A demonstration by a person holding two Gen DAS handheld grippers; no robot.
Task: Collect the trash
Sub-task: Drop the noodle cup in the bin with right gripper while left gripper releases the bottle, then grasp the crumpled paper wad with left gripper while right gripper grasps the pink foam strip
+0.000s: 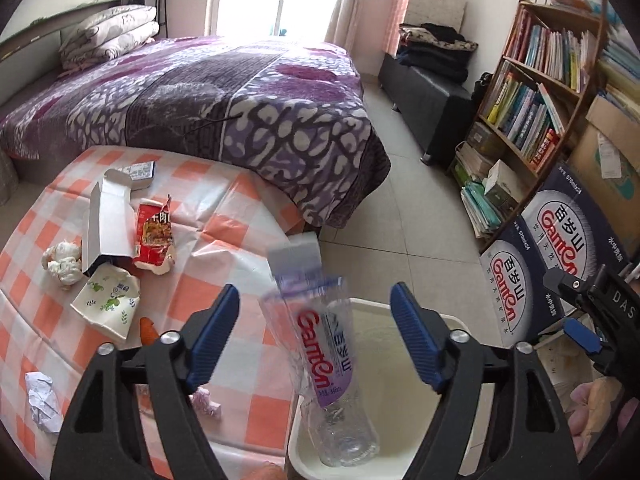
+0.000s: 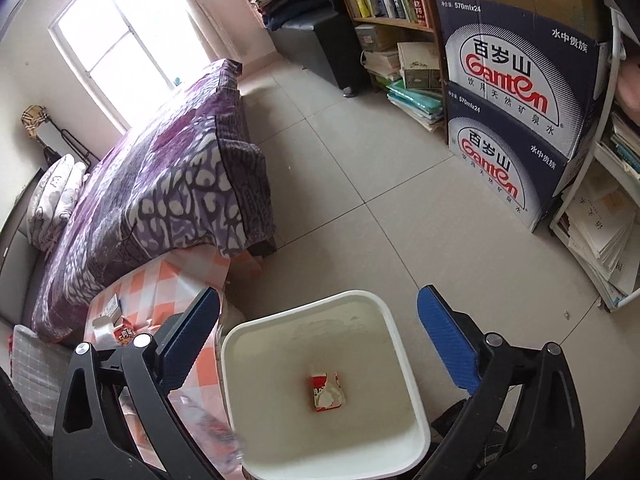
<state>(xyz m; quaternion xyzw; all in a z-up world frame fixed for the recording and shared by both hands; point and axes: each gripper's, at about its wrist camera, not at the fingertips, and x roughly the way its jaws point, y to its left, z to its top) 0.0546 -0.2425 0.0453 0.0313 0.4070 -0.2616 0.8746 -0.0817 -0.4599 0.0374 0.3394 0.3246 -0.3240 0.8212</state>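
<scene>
In the left wrist view a clear Ganten water bottle (image 1: 324,364), blurred, stands cap-up between the fingers of my left gripper (image 1: 315,291). The jaws are open and neither pad touches it. Its base is over the near corner of the white bin (image 1: 400,305). On the checked table (image 1: 240,248) lie a white carton (image 1: 108,224), a red snack wrapper (image 1: 154,236), tissue (image 1: 62,262) and crumpled paper (image 1: 42,402). My right gripper (image 2: 319,294) hangs open and empty above the bin (image 2: 236,344), which holds a red wrapper (image 2: 326,392). The bottle (image 2: 208,432) shows as a blur at the bin's left.
A bed with a purple cover (image 1: 240,100) borders the table's far side. Two Ganten cartons (image 2: 516,120) and a bookshelf (image 1: 536,92) stand to the right of the bin. Tiled floor (image 2: 360,200) lies beyond the bin. A flattened printed cup (image 1: 108,304) is on the table.
</scene>
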